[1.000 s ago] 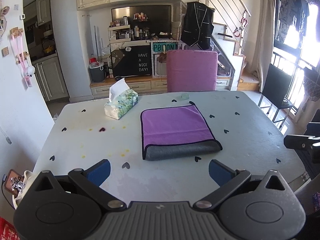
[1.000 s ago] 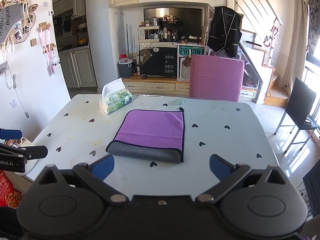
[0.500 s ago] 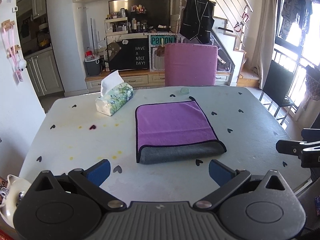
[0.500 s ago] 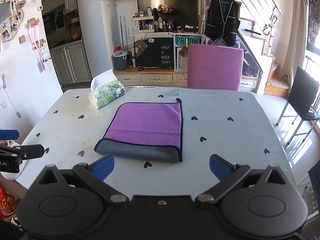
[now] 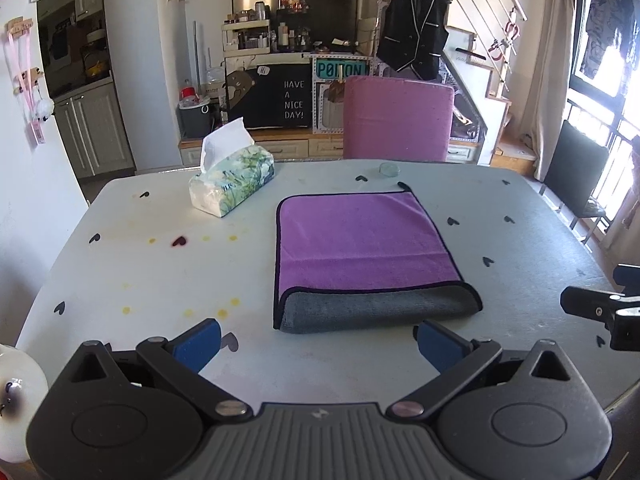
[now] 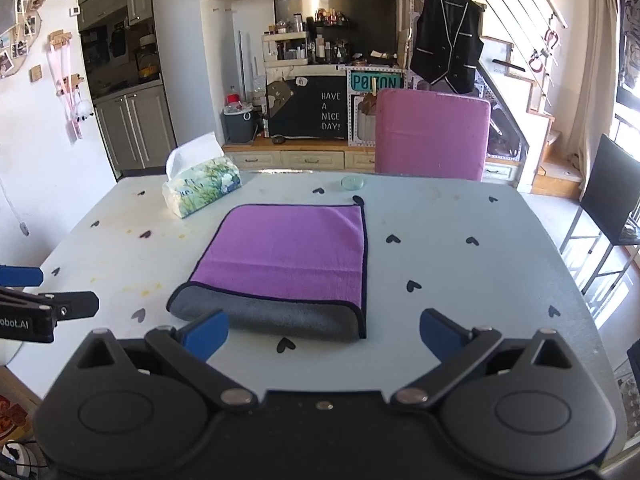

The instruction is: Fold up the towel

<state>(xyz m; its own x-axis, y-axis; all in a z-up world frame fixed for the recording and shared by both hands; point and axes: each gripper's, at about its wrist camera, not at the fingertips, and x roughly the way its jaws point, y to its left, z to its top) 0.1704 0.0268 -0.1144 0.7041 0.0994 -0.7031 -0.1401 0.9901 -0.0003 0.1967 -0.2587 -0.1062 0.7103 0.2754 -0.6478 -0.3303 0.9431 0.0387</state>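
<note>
A purple towel (image 5: 360, 236) with a grey underside lies folded on the white table (image 5: 160, 272), its grey fold edge facing me. It also shows in the right wrist view (image 6: 288, 256). My left gripper (image 5: 316, 344) is open and empty, just short of the towel's near edge. My right gripper (image 6: 324, 332) is open and empty, its left fingertip (image 6: 206, 330) over the towel's near left corner. The right gripper shows at the right edge of the left wrist view (image 5: 600, 310); the left gripper shows at the left edge of the right wrist view (image 6: 44, 312).
A tissue box (image 5: 232, 182) stands at the far left of the table. A small glass disc (image 5: 389, 168) lies near the far edge. A pink chair (image 5: 398, 120) stands behind the table, a black chair (image 5: 576, 176) to the right.
Both grippers have moved forward and lower toward the towel's near edge. The towel has not moved. Both stay open.
</note>
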